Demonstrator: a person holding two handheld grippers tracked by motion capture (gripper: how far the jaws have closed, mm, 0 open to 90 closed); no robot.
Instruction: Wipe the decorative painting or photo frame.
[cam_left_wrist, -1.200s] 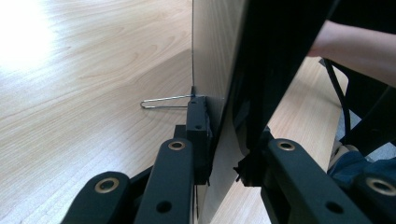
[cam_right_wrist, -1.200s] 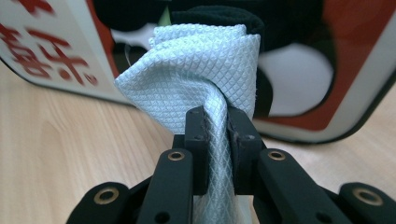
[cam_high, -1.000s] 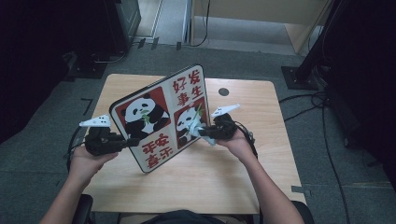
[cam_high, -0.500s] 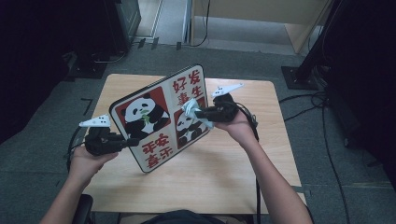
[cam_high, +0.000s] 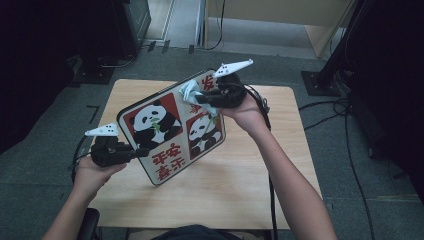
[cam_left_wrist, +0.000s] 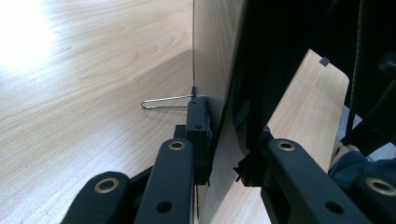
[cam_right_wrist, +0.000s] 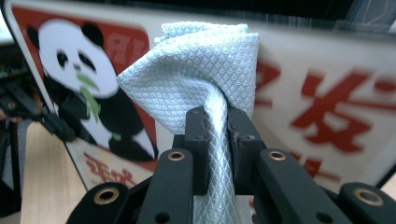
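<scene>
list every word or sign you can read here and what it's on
"平安喜乐" in red, seen upside down in the high view, on the lower corner of the panda board.
"好" in red on the board's upper corner; the rest sits behind the cloth in the right hand-held gripper or is too blurred.
Nothing else carries text.

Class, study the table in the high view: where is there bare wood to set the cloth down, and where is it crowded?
Bare wood lies on the table along its near edge below the panda board, and at the far-left corner. The right side beyond the right forearm is also free. The middle is crowded: the left tongs grip the board and the right tongs hold the cloth against it.
</scene>
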